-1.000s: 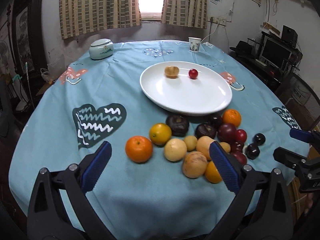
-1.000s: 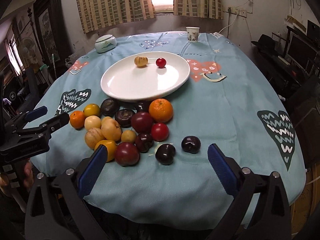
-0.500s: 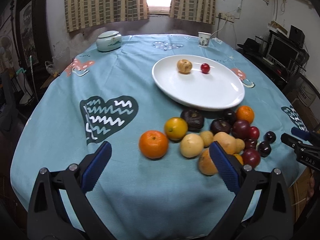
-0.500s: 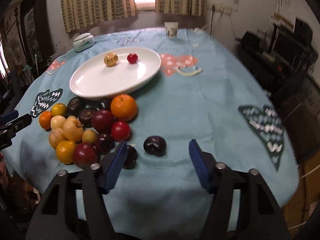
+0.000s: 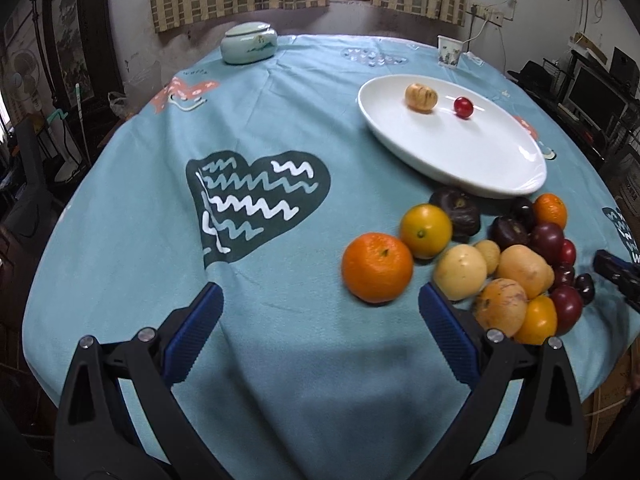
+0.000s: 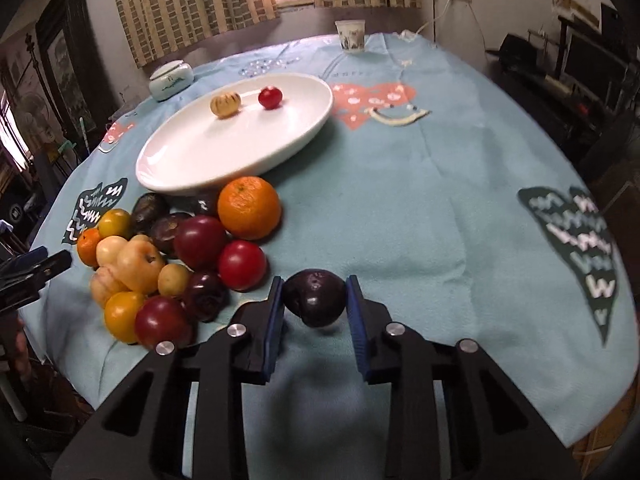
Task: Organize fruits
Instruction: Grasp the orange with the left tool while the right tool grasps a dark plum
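A white plate (image 5: 460, 152) on the blue tablecloth holds a tan striped fruit (image 5: 421, 97) and a small red fruit (image 5: 463, 107). In front of it lies a pile of fruit: an orange (image 5: 377, 267), a yellow one (image 5: 425, 231), pale ones and dark plums. My left gripper (image 5: 319, 292) is open over bare cloth, just left of the orange. My right gripper (image 6: 315, 280) is closing, its blue pads against both sides of a dark plum (image 6: 316, 300) to the right of the pile, beside a red fruit (image 6: 242, 265).
A lidded ceramic jar (image 5: 249, 43) and a paper cup (image 5: 449, 51) stand at the far edge of the round table. Bare cloth stretches left of the plate and right of the plum (image 6: 440, 200). Dark furniture and screens crowd the room's right side.
My right gripper came down over the lone dark plum and its jaws closed from wide apart onto it. My left gripper sank and shifted left, staying open.
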`<state>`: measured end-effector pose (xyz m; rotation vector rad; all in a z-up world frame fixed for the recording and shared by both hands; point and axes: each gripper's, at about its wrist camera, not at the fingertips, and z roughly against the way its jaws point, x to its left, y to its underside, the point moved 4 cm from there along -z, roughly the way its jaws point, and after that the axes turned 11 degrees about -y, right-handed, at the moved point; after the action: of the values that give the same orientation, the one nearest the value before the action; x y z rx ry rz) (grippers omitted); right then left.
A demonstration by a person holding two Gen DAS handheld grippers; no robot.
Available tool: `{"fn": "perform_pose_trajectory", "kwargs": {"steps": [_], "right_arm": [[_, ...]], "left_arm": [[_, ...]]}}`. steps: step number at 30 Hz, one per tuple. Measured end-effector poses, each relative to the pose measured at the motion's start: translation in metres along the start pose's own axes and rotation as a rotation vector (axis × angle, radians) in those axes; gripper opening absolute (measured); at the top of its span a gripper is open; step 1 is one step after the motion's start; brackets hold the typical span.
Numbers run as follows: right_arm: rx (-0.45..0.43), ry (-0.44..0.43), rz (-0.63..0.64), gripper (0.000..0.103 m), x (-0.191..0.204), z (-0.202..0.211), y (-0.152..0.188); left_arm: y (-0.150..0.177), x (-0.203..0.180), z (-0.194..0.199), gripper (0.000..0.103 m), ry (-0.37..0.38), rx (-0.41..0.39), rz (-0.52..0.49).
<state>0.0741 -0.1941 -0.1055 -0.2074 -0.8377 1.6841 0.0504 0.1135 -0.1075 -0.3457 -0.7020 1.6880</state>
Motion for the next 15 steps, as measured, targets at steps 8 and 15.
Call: {"fn": "perform_pose_trajectory", "kwargs": {"steps": [8, 15], "right_arm": [[-0.025, -0.029, -0.016, 0.031, 0.000, 0.018, -0.002], [-0.031, -0.051, -0.013, 0.031, 0.006, 0.023, -0.001]], "left_arm": [[-0.004, -0.013, -0.030, 0.100, 0.035, 0.028, -0.010], [-0.007, -0.034, -0.029, 0.044, 0.163, 0.037, -0.015]]}}
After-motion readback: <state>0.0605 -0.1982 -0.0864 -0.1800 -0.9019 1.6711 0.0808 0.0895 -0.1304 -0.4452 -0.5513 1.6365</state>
